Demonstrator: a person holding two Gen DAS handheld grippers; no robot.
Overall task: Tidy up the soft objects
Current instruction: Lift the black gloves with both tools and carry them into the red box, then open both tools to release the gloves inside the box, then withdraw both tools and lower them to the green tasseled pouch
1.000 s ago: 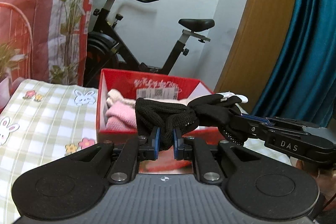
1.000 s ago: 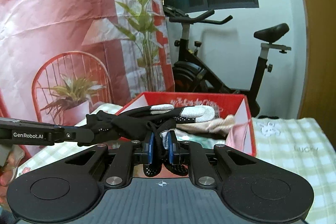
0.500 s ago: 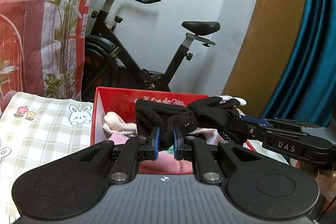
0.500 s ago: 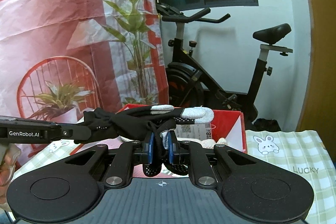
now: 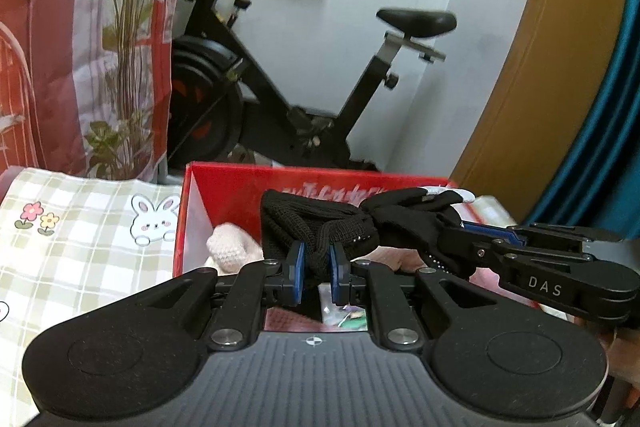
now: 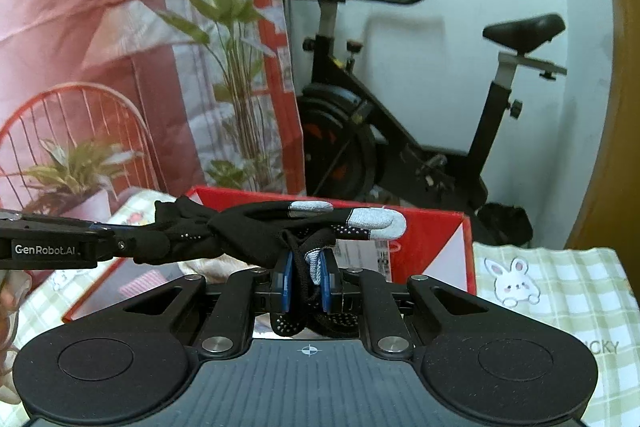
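While both grippers were clamped nearly shut, a pair of black gloves (image 5: 320,223) was held stretched between them above the red box (image 5: 224,183). Ribbed knit cuff fabric was pinched between the blue pads of the left gripper (image 5: 316,267), bunched into a thick fold just beyond its fingertips. Dotted grip fabric and a grey patch were squeezed by the right gripper (image 6: 306,277), with a loose end hanging below its fingers.

Grey fingertip caps on the gloves (image 6: 376,223) were shown plainly only from the right wrist, beyond and right of those fingers; from the left wrist they were barely glimpsed. A pale pink knitted item (image 5: 230,247) was seen inside the box only from the left wrist, just left of the fingers.

A checked cloth with rabbit prints (image 5: 100,227) was spread beside the box. An exercise bike (image 6: 360,131) was stood far beyond the fingers, beside a printed backdrop (image 6: 100,27) of plants.
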